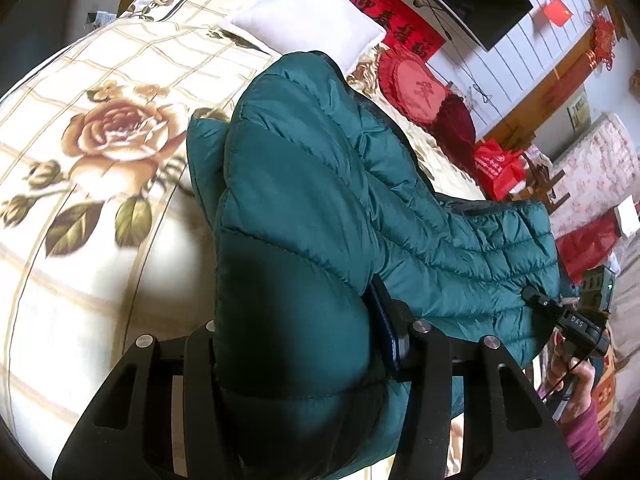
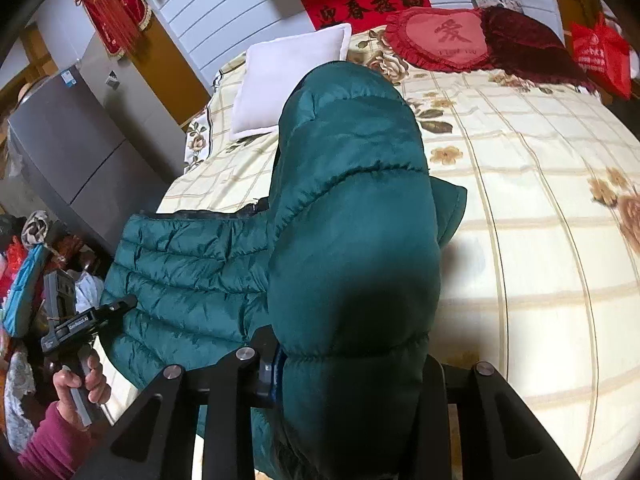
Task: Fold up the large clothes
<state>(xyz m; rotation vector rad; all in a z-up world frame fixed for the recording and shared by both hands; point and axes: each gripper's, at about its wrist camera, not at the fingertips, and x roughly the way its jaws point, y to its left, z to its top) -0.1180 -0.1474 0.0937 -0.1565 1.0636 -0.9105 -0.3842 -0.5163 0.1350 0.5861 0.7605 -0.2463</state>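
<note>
From my left wrist, my left tool (image 1: 304,344) is clenched on a thick fold of the teal puffer jacket (image 1: 320,184), which bulges up and blocks most of the bed (image 1: 60,240) ahead. The jacket hangs between my two tools over the rose-printed sheet. Beyond it lie one white pillow (image 1: 308,20), one red heart cushion (image 1: 412,92) and a red banner (image 1: 396,20) with characters I cannot read. My right tool (image 1: 560,308), lettered "DAS", bites the jacket's far hem

From my right wrist, my right tool (image 2: 352,364) grips another padded fold that fills the middle. My left tool (image 2: 100,312) pinches the hem at left; its small label is too blurred to read. The heart cushion (image 2: 440,36) reads "I LOVE YOU". One grey fridge (image 2: 80,144) stands left
</note>
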